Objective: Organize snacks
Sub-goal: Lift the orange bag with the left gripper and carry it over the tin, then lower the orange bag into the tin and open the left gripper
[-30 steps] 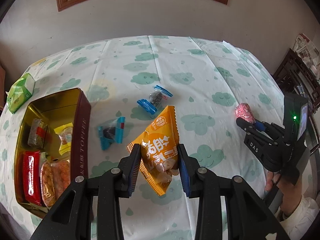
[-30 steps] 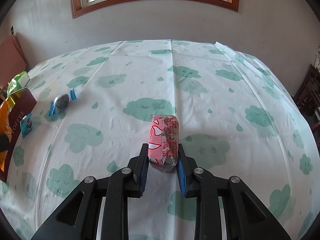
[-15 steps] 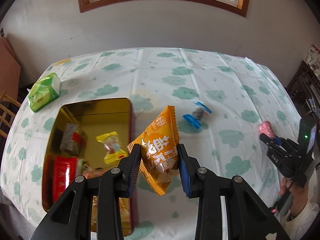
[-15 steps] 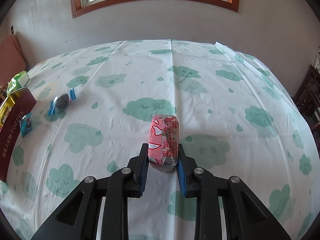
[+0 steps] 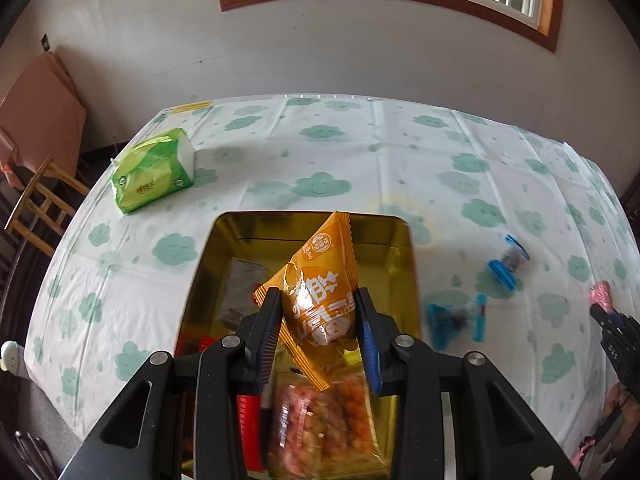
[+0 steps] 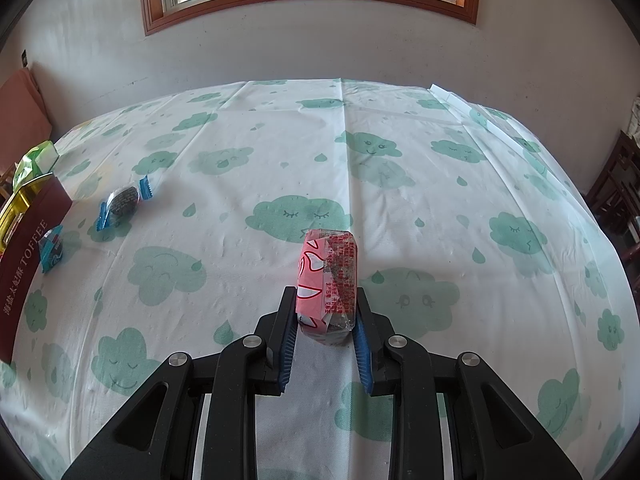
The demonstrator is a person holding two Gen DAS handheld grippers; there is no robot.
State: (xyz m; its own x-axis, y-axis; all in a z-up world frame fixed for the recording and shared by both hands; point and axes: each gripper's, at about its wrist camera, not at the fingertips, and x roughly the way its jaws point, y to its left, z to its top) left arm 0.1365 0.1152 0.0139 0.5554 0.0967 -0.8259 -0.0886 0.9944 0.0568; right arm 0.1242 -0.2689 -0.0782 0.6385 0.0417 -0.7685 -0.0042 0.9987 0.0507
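Over the gold tin (image 5: 394, 264), left wrist view: left gripper (image 5: 318, 334) clamped on an orange triangular snack packet (image 5: 320, 292), both blue-padded fingers (image 5: 267, 336) pressed against the packet's lower sides, its point tilted up and away from the camera. Packet hangs above the tin's interior, not touching the floor of it as far as can be told. Beneath and nearer the camera, inside the tin: a clear pack of orange-red snacks (image 5: 320, 420), blurred; a red pack (image 5: 248, 428) along the left wall; a dark wrapped piece (image 5: 242, 284) toward the far left corner. Tin sits near the front edge of the cloud-print tablecloth (image 5: 360, 160). Green tissue pack (image 5: 154, 170) toward the far left corner of the table. Two blue-ended wrapped candies right of the tin: one (image 5: 456, 320) just beside its right wall, one (image 5: 508, 262) farther out. Right gripper (image 5: 604, 312) at the right edge of the table, pink item at its tip. Right wrist view: right gripper (image 6: 325, 334) closed on a pink-and-clear wrapped snack (image 6: 328, 280), held upright between the pads, standing forward of the fingertips over the tablecloth (image 6: 400, 160) near the front edge. Far left: tin's maroon outer wall (image 6: 24, 264) lettered TOFFEE, one blue candy (image 6: 51, 248) against it, the other (image 6: 124, 202) apart, toward the table's middle.
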